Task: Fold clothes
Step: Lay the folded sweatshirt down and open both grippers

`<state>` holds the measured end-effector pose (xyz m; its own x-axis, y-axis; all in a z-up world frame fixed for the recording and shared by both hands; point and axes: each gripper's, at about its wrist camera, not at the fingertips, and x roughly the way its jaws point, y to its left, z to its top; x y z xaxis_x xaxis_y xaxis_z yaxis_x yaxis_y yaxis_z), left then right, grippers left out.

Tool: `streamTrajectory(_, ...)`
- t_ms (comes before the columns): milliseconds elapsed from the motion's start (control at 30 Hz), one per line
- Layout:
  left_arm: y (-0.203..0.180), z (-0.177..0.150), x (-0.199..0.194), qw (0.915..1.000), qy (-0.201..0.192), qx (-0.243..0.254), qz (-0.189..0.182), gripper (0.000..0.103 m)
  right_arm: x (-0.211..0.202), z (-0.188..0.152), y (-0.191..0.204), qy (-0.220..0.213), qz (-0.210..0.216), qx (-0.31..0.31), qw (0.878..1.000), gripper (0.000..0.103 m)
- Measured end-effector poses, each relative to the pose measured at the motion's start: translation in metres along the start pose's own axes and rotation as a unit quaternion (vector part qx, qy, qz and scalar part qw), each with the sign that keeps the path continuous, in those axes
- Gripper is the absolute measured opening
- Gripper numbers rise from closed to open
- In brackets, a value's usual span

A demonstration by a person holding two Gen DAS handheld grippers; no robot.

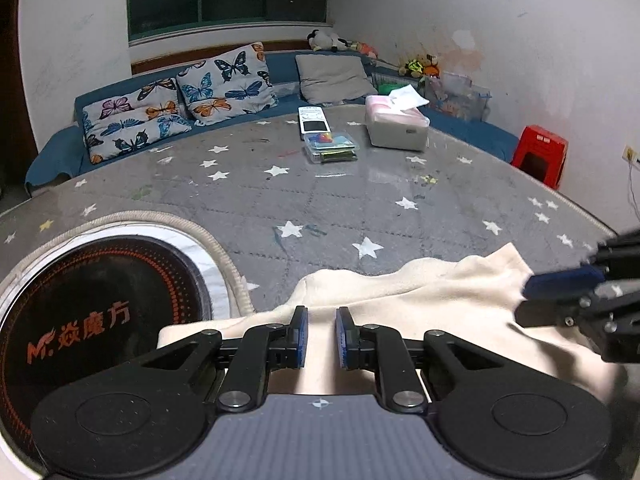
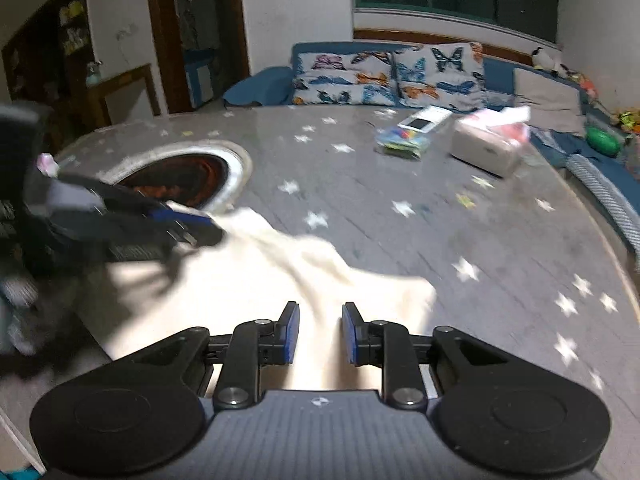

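Observation:
A cream-coloured garment (image 1: pixel 420 300) lies bunched at the near edge of the grey star-patterned table (image 1: pixel 320 200). My left gripper (image 1: pixel 321 336) is over its left part, jaws a little apart with cloth showing in the gap. My right gripper (image 2: pixel 320 332) is over its right part, jaws likewise a little apart above the cloth (image 2: pixel 280 272). The right gripper shows at the right edge of the left wrist view (image 1: pixel 568 284). The left gripper shows at the left of the right wrist view (image 2: pixel 188 224), its tips at the cloth's edge.
A round black induction hob (image 1: pixel 100 300) is set into the table beside the garment. At the far side stand a tissue box (image 1: pixel 396 128), a clear plastic box (image 1: pixel 330 146) and a white remote (image 1: pixel 314 120). A blue sofa with butterfly cushions (image 1: pixel 180 96) lies beyond; a red stool (image 1: pixel 540 154) stands to the right.

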<state>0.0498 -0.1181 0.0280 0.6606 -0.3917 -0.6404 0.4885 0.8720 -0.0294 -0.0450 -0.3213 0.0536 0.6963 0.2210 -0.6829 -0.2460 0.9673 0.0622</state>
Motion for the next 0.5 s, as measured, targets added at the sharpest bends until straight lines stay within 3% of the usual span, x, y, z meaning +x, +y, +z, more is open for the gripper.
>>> streamTrajectory(267,0.009,-0.026,-0.057,0.9991,-0.026,0.005,0.032,0.020,0.011,-0.006,-0.018,0.000,-0.014,0.023,1.000,0.023)
streamTrajectory(333,0.015,-0.035,-0.064,0.9988,-0.022,-0.004,0.044,0.029,0.013,-0.005,-0.019,-0.002,-0.016,0.023,1.000,0.023)
streamTrajectory(500,0.026,-0.052,-0.066,0.9982,0.000,-0.028,0.054,0.031,0.014,-0.006,-0.017,-0.005,-0.022,0.008,1.000,0.024)
